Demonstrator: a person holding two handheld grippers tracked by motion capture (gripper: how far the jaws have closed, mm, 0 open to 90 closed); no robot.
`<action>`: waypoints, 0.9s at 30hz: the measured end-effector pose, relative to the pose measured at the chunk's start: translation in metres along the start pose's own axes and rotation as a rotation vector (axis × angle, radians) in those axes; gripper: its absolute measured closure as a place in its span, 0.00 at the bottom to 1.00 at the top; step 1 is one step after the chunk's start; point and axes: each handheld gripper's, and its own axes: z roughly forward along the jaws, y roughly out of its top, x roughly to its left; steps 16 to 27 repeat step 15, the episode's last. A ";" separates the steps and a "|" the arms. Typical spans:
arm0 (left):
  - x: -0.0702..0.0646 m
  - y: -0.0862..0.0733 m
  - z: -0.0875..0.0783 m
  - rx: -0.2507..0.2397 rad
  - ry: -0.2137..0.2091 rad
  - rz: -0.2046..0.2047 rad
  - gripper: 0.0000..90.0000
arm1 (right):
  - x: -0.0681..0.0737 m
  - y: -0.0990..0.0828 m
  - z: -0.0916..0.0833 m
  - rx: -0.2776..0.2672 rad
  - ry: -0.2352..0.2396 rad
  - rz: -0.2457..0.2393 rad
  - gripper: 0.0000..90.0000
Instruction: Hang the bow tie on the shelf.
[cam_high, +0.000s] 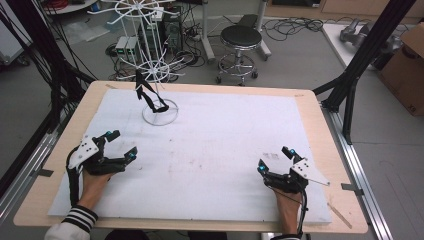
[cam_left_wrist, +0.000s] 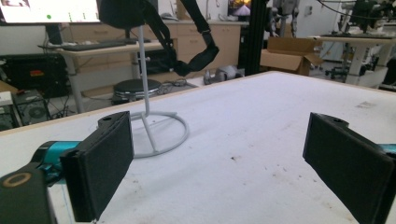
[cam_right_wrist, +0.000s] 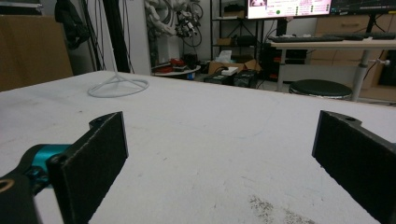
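Observation:
A white wire stand (cam_high: 159, 60) rises from a ring base (cam_high: 160, 118) at the back left of the white mat (cam_high: 220, 145). A black strap (cam_high: 148, 96) hangs from it down to the ring. My left gripper (cam_high: 123, 143) rests open at the mat's front left, nothing between its fingers. In the left gripper view the ring base (cam_left_wrist: 164, 135) and the strap (cam_left_wrist: 198, 58) lie ahead, beyond the open left gripper (cam_left_wrist: 224, 168). My right gripper (cam_high: 274, 158) stands open and empty at the front right. The right gripper (cam_right_wrist: 219, 158) faces the far-off ring base (cam_right_wrist: 119, 87).
The mat covers a wooden table (cam_high: 47, 175). Black frame posts (cam_high: 367, 50) flank the table on both sides. Behind it on the floor are a black stool (cam_high: 241, 37), cables and electronics. A cardboard box (cam_high: 407, 65) sits at the far right.

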 end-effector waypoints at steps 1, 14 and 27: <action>-0.001 -0.003 -0.001 -0.004 0.007 -0.004 0.10 | 0.000 0.000 0.000 0.000 0.000 -0.001 0.03; -0.003 -0.009 -0.005 -0.047 0.050 -0.008 0.11 | 0.000 0.000 0.000 -0.002 0.001 0.004 0.03; -0.003 -0.009 -0.005 -0.045 0.049 -0.003 0.11 | 0.000 0.000 0.000 -0.003 0.000 0.003 0.03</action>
